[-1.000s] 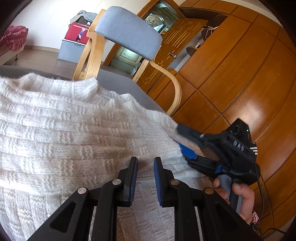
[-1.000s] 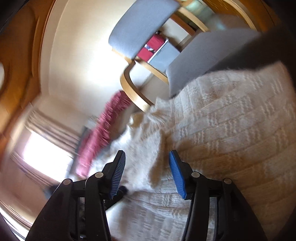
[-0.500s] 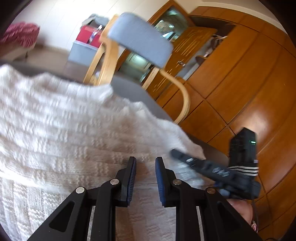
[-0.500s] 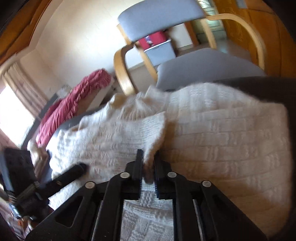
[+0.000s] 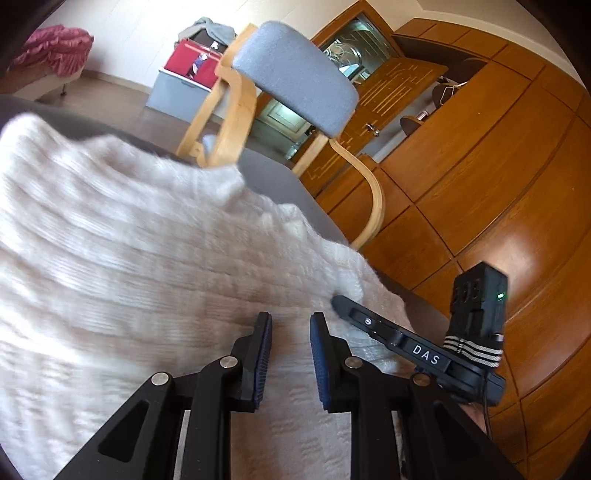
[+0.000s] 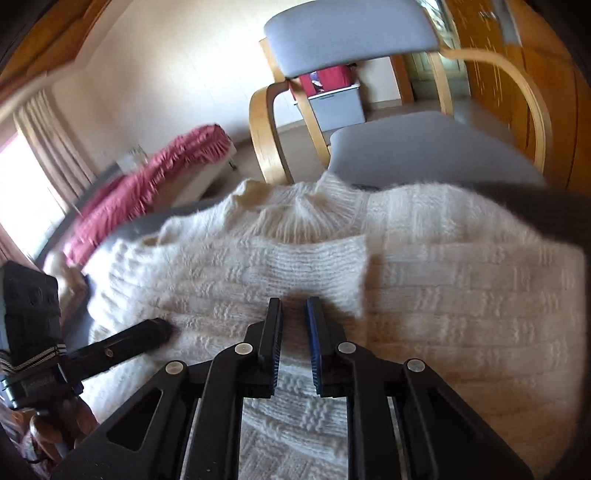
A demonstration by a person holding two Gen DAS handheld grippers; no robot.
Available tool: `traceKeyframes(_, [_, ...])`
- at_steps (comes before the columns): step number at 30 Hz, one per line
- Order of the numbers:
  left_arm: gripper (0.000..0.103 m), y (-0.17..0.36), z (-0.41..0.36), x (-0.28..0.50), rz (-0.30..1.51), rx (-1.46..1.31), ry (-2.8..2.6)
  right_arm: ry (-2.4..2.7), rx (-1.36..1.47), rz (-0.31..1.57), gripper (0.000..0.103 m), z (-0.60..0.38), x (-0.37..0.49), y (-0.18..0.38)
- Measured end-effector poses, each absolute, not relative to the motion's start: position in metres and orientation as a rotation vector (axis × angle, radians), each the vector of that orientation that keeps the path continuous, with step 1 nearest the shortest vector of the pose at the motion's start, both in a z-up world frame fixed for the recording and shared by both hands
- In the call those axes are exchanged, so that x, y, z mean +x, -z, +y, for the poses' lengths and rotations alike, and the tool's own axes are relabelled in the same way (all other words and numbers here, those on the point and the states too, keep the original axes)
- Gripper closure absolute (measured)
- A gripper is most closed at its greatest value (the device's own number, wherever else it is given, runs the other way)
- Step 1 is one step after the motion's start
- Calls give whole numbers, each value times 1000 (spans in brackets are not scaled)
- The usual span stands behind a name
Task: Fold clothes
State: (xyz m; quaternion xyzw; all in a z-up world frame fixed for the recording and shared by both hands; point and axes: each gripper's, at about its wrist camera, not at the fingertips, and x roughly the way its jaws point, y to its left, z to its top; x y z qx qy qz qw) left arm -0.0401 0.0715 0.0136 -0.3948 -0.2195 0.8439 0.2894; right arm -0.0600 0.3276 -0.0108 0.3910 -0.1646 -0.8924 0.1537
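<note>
The white knit sweater (image 6: 424, 295) lies across the grey cushion (image 5: 273, 181), reaching its far edge. Right gripper (image 6: 294, 314) is pinching a raised sleeve fold; left gripper (image 5: 290, 325) looks clamped on knit too. Fuzzy yarn could slip out, or the fold could land crooked if one side pulls harder.

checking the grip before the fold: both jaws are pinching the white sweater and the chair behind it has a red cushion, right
Not quite: the chair has a grey-blue cushion, not red, as the right wrist view shows. The red is a box behind it. Both grippers, left and right, do pinch the white sweater.
</note>
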Motion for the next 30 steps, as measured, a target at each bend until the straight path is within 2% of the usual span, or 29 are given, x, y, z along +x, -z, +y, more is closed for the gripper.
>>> traceKeyframes(5, [83,-13,17,-44,-525,-1105,-2430,2546,1118,-500,88,330,-58,12])
traceKeyframes(11, [83,8,-55,-29,-811,-1122,-2416,2550,1113,-505,88,325,-60,15])
traceKeyframes(20, [83,7,-32,-27,-559,-1201,-2359,2544,1107,-523,88,326,-64,15])
traceKeyframes(26, [83,-6,-28,-41,-305,-1194,-2547,2541,1107,-528,88,328,-63,15])
traceKeyframes(30, [83,-8,-30,-55,-318,-1161,-2621,2540,1106,-532,88,328,-62,15])
